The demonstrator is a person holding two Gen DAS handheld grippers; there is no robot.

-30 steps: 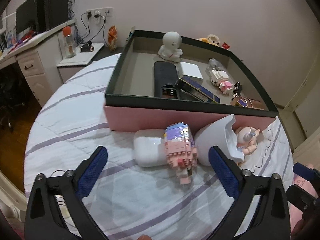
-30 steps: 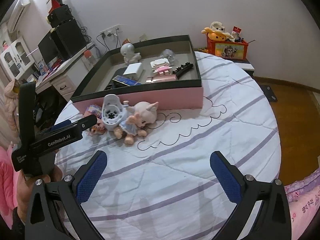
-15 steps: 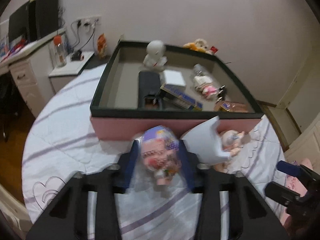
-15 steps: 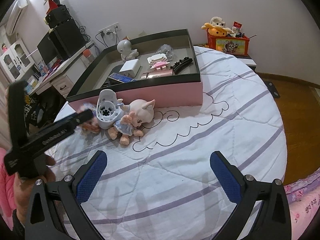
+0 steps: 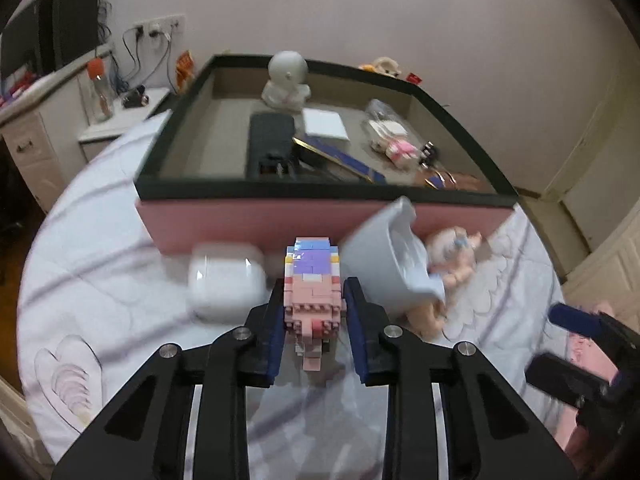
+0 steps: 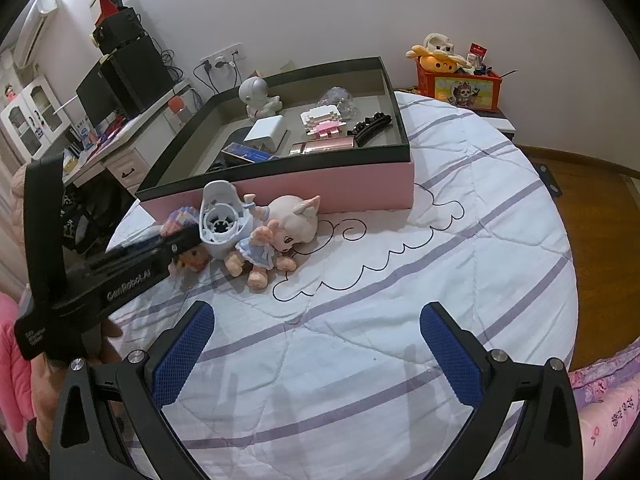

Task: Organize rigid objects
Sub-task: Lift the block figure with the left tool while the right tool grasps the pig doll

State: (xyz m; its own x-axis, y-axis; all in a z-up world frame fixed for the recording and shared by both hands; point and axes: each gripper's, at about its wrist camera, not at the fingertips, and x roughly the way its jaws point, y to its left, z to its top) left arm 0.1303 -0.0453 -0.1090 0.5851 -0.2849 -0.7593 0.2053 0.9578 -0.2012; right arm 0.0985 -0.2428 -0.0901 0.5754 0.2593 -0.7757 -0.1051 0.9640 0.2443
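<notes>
Covering the round bed, white purple-striped quilt, pale wall

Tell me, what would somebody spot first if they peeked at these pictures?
Probably the pink brick toy squeezed between the left gripper pads, just in front of the big pink box on the bed. Next, the pink doll lying beside a white cup-shaped thing, near the box's front wall.

Pale wall, wooden floor, white desk, black speakers
</notes>
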